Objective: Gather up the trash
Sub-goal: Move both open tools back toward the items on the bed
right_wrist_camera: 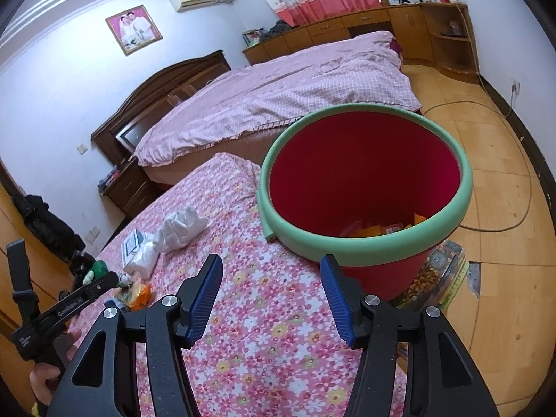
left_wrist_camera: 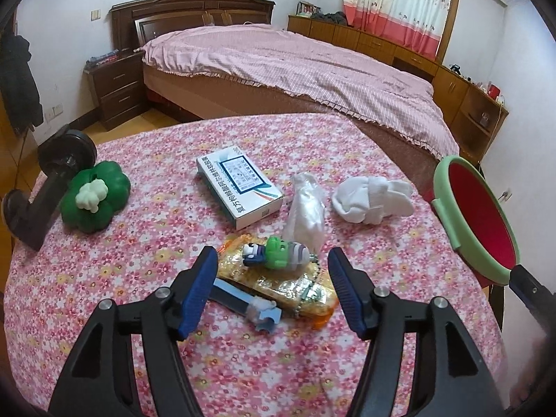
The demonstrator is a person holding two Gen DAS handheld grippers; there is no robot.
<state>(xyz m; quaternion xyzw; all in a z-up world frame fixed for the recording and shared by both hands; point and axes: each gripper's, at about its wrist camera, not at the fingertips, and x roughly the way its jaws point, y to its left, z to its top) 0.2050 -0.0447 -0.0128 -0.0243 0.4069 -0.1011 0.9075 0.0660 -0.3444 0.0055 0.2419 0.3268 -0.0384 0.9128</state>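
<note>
Wrapper: a yellow-orange snack wrapper lies flat on the flowered tablecloth, straight ahead of the left gripper and framed between its jaws.
Long axis: the wrapper runs slantwise, from upper left to lower right in the left wrist view, across the gap and not along it.
On top: a small green toy figure with a bead chain rests on the wrapper; a blue-and-white stick lies touching its near edge.
Left gripper: jaws apart, nothing between the pads, hovering just short of the wrapper.
Right gripper: jaws apart and empty, above bare cloth just beside the bin.
Bin: a red bin with a green rim stands at the table's right edge, a few orange scraps inside.
Nearer hand: the left, in my judgement; the right is well apart from the wrapper.
Other litter: a crumpled plastic bag, white tissue and a medicine box lie farther out.
Hard to tell: whether the toy is fixed to the wrapper or only resting; the bin's floor is mostly hidden.
</note>
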